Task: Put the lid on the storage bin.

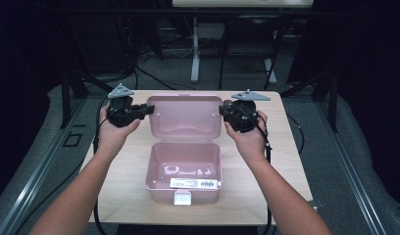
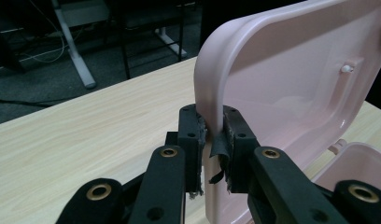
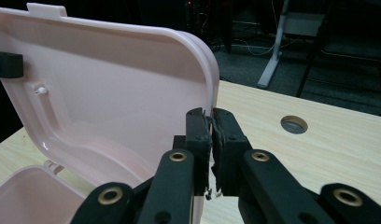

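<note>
1. High view: I have a pink plastic box (image 1: 183,171) standing open in the middle of the wooden table (image 1: 129,196), its hinged lid (image 1: 186,117) raised nearly upright behind the tub. The white latch tab (image 1: 182,198) and a printed label (image 1: 194,183) sit on the tub's near wall.
2. My left gripper (image 1: 148,110) is at the lid's left edge and my right gripper (image 1: 222,110) at its right edge, both at about the same height on the lid.
3. In the left gripper view, the jaws are narrow and pinch the lid's rounded rim (image 2: 212,112) between their worn pads (image 2: 199,140), so that side is held.
4. In the right gripper view, the right gripper (image 3: 212,135) is nearly shut on the lid's thin edge (image 3: 214,84), which runs down into the slit between the pads; I judge it a grip, though a shallow one.
5. I read the step in hand as swinging the lid on its hinge while both sides are held. To do it well I would move both hands together along the same arc about the hinge, so the lid does not twist.
6. I would keep the pinch firm; the right side's shallow bite could slip off the rim.
7. The tub is light, so I would go slowly to avoid dragging it across the table.
</note>
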